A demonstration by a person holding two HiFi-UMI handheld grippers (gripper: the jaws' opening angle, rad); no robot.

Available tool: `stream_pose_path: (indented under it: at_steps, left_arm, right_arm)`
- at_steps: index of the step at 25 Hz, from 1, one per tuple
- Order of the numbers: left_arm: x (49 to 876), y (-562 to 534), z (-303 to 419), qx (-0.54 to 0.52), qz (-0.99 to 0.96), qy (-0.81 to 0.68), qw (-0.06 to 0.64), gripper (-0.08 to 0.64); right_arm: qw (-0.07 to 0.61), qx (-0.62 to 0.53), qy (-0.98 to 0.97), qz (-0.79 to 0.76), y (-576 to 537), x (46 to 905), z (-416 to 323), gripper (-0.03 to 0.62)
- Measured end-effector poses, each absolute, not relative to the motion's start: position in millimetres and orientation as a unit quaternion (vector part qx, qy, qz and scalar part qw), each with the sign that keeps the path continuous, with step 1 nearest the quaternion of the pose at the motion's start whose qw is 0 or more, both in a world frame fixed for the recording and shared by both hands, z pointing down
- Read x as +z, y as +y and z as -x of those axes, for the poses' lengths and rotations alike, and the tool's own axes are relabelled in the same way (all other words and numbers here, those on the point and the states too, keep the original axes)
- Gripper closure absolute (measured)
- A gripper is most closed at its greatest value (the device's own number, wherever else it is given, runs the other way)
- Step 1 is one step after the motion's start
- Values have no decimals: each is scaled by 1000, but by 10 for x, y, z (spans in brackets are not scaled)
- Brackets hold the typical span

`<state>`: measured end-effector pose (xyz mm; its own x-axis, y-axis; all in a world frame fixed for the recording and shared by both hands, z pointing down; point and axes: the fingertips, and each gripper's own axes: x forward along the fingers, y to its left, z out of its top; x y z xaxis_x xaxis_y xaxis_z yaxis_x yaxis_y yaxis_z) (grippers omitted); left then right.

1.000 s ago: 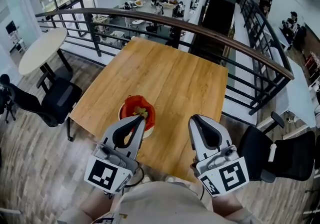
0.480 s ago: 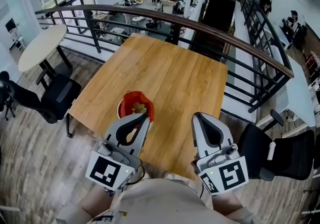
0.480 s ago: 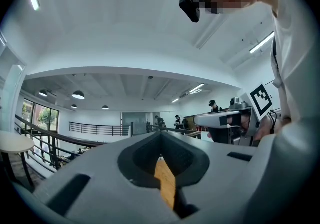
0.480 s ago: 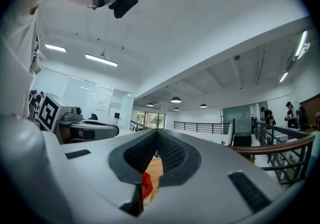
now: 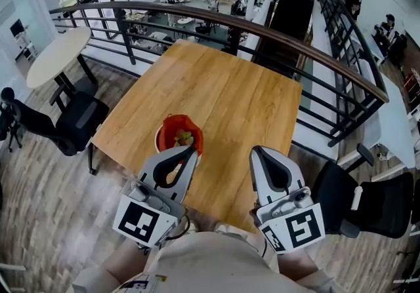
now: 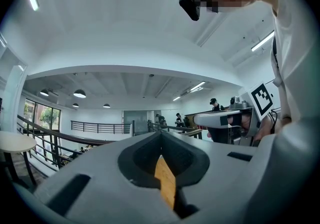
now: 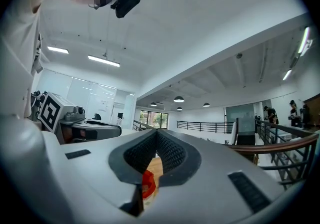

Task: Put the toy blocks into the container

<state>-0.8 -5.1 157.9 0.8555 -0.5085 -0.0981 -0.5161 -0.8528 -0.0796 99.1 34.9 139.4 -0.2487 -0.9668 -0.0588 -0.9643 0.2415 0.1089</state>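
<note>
Both of my grippers hang over the near edge of the wooden desk [image 5: 230,98], and both are empty. The left gripper [image 5: 188,151] has its jaws brought together at the tips. In its own view, the left gripper [image 6: 161,135] shows only a strip of the desk [image 6: 165,182] through the slot behind the tips. The right gripper [image 5: 256,152] is likewise closed tight with nothing between its pads.

The red container [image 5: 165,133] sits on the desk close to the near-left edge, a little in from the left corner. The toy blocks [image 5: 182,136] lie inside it in a small heap, yellowish and green; I cannot pick out single pieces.

From the head view, my left gripper's tips overlap the container's near rim. I cannot tell whether they touch it or are raised above it. My right gripper stands to the right of the container and well apart from it, with bare desk between them. In the right gripper view, the right gripper [image 7: 156,133] frames the container [image 7: 148,184] low in the slot behind its closed tips, a red patch against the wood.

Off the desk's left corner stands a black office chair [image 5: 72,124]. A dark railing [image 5: 295,49] curves past the far edges.
</note>
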Motion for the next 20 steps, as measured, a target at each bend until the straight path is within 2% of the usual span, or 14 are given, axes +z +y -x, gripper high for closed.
stream_pose_path:
  at_steps: [20]
  left_arm:
    - [1617,-50,14,29,958,279,52,548]
  right_arm:
    - [11,-44,-798,-601,282,1518,-1033,571]
